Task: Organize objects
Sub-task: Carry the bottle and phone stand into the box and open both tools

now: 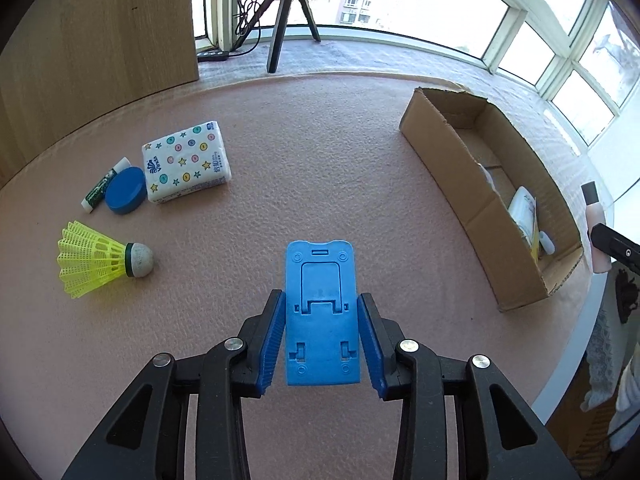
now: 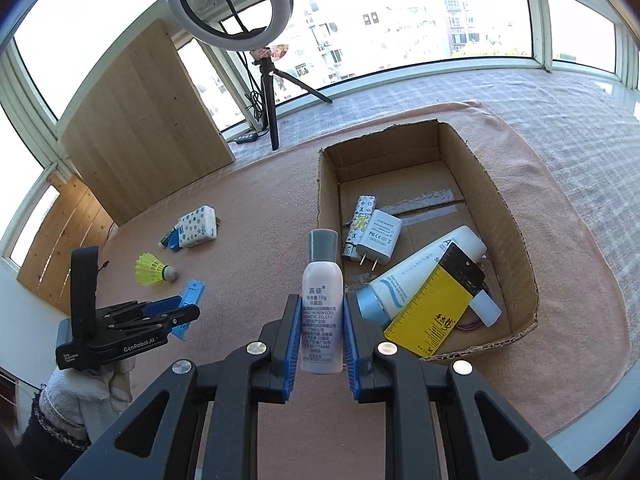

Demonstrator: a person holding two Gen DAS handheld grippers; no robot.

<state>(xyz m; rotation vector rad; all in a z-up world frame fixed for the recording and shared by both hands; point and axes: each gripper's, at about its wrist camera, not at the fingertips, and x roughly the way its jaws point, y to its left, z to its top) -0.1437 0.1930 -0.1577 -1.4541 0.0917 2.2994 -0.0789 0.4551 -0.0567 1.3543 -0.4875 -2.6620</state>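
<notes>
A: Holding two things at once, I'd say. The left claw [image 1: 320,312] has its pads closed against the sides of the blue stand [image 1: 321,312], which juts straight out ahead of the fingers. From the right view the stand looks lifted off the table [image 1: 320,160], though I can't be sure its low end is clear.

B: And the right claw [image 2: 322,320]?

A: Nearly closed, clamped on the small bottle [image 2: 322,300], which stands upright between the pads with its grey cap above the fingertips. The box [image 2: 516,240] sits just ahead and to the right of that claw; the bottle is not over it yet.

B: So which step is this?

A: Carrying, by my reading. Both picks look done, and both things are on their way to the box. It already holds a charger [image 2: 378,238], a white tube [image 2: 424,272] and a yellow ruler [image 2: 432,312].

B: What does the next move need?

A: The right claw should cross the near wall of the box, find a bare patch of floor toward the far end, then open. The left claw has further to go: the box lies well off to its right.

B: Anything left afterwards?

A: A shuttlecock [image 1: 100,260], a tissue pack [image 1: 186,162] and a blue tin [image 1: 125,191] lie ahead and to the left of the left claw.
</notes>
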